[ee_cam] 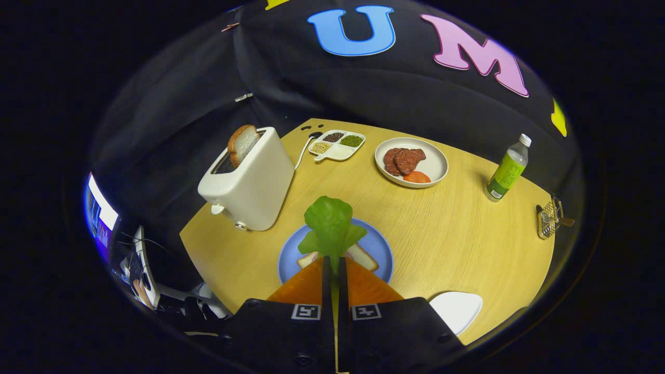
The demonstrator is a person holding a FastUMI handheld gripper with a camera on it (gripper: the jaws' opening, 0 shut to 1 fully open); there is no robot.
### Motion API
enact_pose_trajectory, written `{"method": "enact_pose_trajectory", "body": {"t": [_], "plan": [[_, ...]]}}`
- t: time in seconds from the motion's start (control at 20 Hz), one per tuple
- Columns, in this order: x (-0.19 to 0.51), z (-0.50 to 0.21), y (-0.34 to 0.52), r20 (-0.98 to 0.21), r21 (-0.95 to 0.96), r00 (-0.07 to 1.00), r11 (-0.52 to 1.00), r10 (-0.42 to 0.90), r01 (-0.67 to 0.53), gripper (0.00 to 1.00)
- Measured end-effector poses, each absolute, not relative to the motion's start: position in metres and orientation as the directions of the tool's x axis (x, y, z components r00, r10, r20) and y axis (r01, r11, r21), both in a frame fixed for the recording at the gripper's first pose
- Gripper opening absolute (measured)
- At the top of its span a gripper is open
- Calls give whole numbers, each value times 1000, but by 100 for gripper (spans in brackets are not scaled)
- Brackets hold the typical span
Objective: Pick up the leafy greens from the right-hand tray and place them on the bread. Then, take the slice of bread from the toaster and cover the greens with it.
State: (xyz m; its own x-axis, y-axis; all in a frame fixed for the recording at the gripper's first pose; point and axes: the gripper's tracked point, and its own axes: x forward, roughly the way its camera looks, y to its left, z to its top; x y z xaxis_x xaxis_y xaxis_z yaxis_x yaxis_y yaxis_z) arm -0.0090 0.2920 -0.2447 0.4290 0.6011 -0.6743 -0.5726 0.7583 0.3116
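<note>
Green lettuce leaf (330, 224), 1 in all, stands pinched by its stem between the 2 fingers (332, 267), which are clenched on it with almost no gap between them. The leaf hangs over the blue plate (289, 258), where 1 slice of bread (364, 256) lies, its corners showing on either side of the fingers. Beyond the plate and to the left, 1 white toaster (249, 182) stands near the table's left edge, with a 2nd slice of bread (241, 144) sticking up out of its slot. Farther back lies 1 divided condiment dish (336, 144) with 4 compartments, 3 holding grains or seeds, close to the table's far edge. To its right, 1 white plate (436, 162) carries 2 brown meat slices (403, 160) and 1 tomato slice (416, 177). Well apart toward the right stands 1 bottle (507, 169) with a green label, upright, and 1 small wire rack (549, 217) sits at the table's right edge. A white tray (458, 309) lies just right of the fingers near the front edge. The wooden table (457, 228) has a wide bare stretch between the blue plate and the bottle.
</note>
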Motion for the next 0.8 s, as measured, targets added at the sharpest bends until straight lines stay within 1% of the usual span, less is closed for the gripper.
{"method": "enact_pose_trajectory", "body": {"t": [0.15, 0.25, 0.4, 0.55, 0.8], "plan": [[-7, -251, 304, -687, 309, 424, 766, 590, -564, 8], [-2, -253, 305, -691, 302, 438, 780, 576, -549, 11], [10, -247, 302, -676, 279, 488, 805, 552, -523, 68], [13, -243, 298, -674, 265, 512, 821, 533, -506, 71], [15, -218, 305, -651, 278, 535, 825, 538, -492, 72]]}}
